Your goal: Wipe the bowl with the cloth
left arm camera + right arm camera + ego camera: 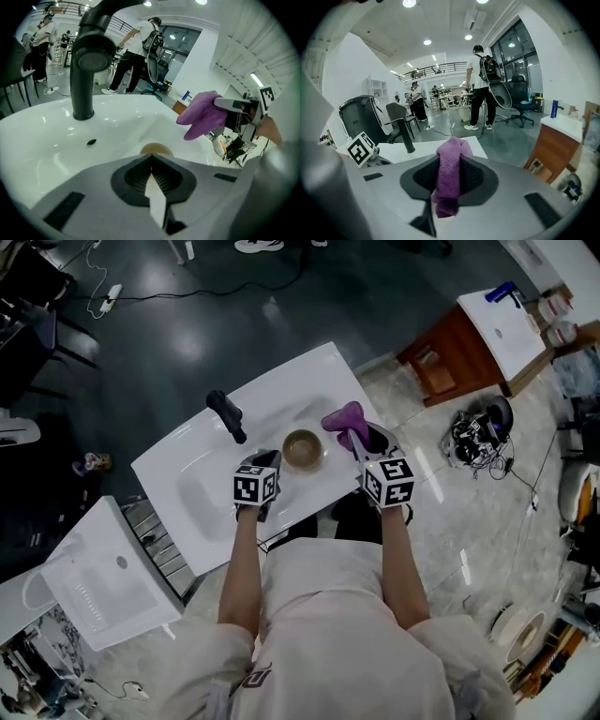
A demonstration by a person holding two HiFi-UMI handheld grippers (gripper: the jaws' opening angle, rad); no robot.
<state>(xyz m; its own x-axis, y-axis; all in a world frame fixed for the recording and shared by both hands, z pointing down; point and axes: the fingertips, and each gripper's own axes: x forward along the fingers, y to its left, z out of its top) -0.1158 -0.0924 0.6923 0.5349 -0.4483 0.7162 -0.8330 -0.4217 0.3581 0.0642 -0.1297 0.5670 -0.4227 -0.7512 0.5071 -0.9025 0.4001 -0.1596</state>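
Note:
A small brown bowl (pixel 303 447) sits in the white sink basin (pixel 197 474), right of the black faucet (pixel 225 415). My left gripper (pixel 272 457) is at the bowl's left side, jaws closed with nothing seen between them. In the left gripper view the bowl's rim (pixel 156 149) shows just past the gripper (pixel 151 161) tips; I cannot tell if they touch. My right gripper (pixel 354 435) is shut on a purple cloth (pixel 342 418), held up just right of the bowl. The cloth (pixel 450 173) hangs between its jaws and also shows as a bunched cloth (pixel 201 115).
The faucet (pixel 86 61) stands close on the left behind the bowl. Another white basin (pixel 103 577) lies at lower left. A wooden cabinet (pixel 450 357) stands at upper right, with cables (pixel 478 432) on the floor. People (pixel 480 89) stand in the room beyond.

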